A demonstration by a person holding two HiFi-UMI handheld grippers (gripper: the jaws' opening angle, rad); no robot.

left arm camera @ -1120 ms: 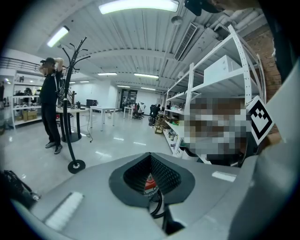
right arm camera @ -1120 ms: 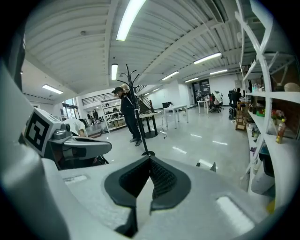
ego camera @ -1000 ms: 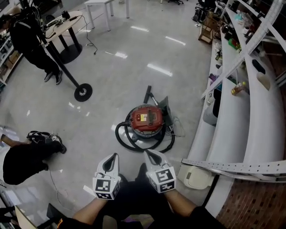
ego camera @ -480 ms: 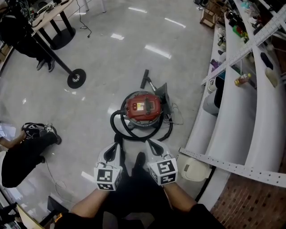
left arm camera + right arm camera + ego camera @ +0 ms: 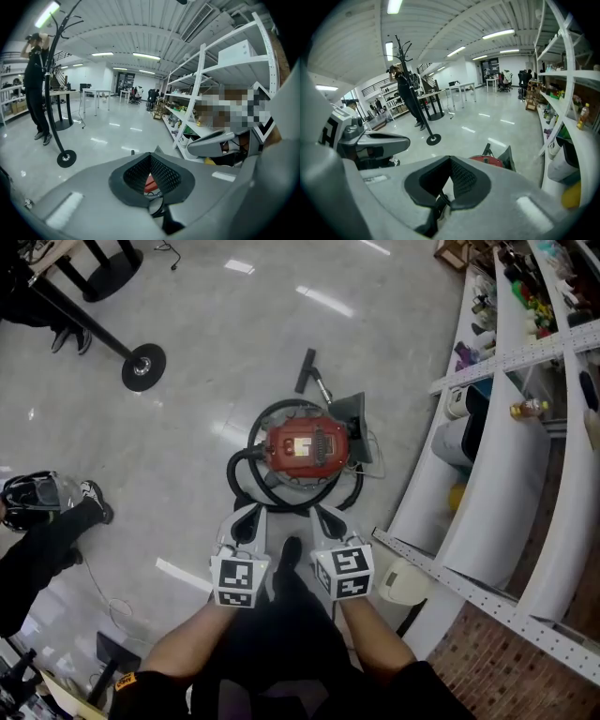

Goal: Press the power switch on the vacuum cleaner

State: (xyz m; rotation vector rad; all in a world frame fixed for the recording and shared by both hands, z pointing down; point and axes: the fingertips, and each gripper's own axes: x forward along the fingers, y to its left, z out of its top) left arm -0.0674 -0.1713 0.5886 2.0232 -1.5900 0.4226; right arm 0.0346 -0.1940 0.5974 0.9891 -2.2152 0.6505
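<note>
A red vacuum cleaner (image 5: 305, 448) stands on the shiny floor, ringed by its black hose (image 5: 246, 474). Its top shows a pale label panel; the switch is too small to make out. My left gripper (image 5: 250, 512) is shut and empty, its tip just short of the hose on the near left. My right gripper (image 5: 322, 513) is likewise shut and empty, near the hose on the near right. A sliver of red shows between the pads in the left gripper view (image 5: 149, 183). The vacuum's red top (image 5: 487, 161) peeks over the jaws in the right gripper view.
The vacuum's wand and nozzle (image 5: 309, 371) lie beyond it, beside a grey floor head (image 5: 354, 416). White shelving (image 5: 487, 493) runs along the right, with a white lidded item (image 5: 403, 582) at its foot. A coat stand base (image 5: 143, 367) sits far left. A person in black (image 5: 47, 535) crouches at left.
I have walked closer: the vacuum now lies nearer below me, and both shut grippers have come up to the near edge of its hose.
</note>
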